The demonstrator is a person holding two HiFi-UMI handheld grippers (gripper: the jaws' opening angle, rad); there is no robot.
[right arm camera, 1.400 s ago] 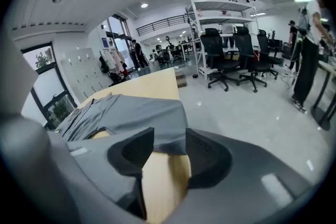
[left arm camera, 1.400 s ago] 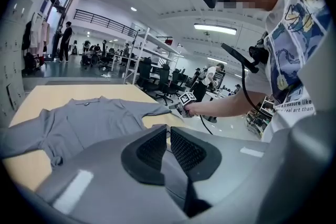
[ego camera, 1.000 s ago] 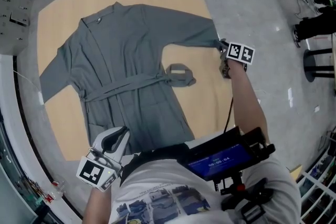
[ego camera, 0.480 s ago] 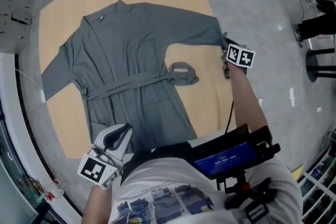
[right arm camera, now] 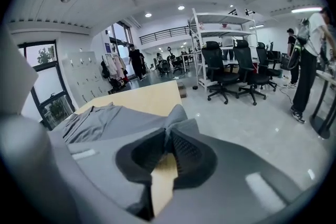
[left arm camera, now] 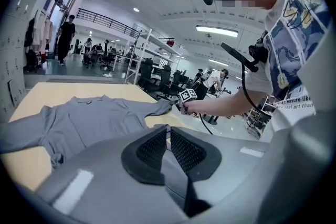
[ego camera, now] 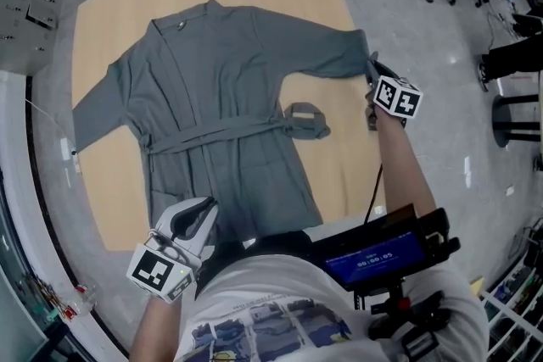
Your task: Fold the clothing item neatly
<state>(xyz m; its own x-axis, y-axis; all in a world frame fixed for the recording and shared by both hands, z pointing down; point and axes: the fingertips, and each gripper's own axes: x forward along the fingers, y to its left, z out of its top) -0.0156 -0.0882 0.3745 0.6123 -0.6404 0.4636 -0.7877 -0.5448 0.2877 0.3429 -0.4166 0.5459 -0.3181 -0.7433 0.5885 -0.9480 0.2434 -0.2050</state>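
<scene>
Robe (ego camera: 221,114) flat, no folds yet. Right hand-held gripper (ego camera: 372,65) just closed onto the 2 o'clock sleeve (ego camera: 335,55); left hand-held gripper (ego camera: 197,220) clenched, empty.

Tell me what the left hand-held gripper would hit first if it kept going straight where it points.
Most likely the lower skirt of the gray robe, spread on the tan surface just ahead; depth is hard to judge.

Head view overhead; both gripper views low across the shared robe (ego camera: 221,89)
</scene>
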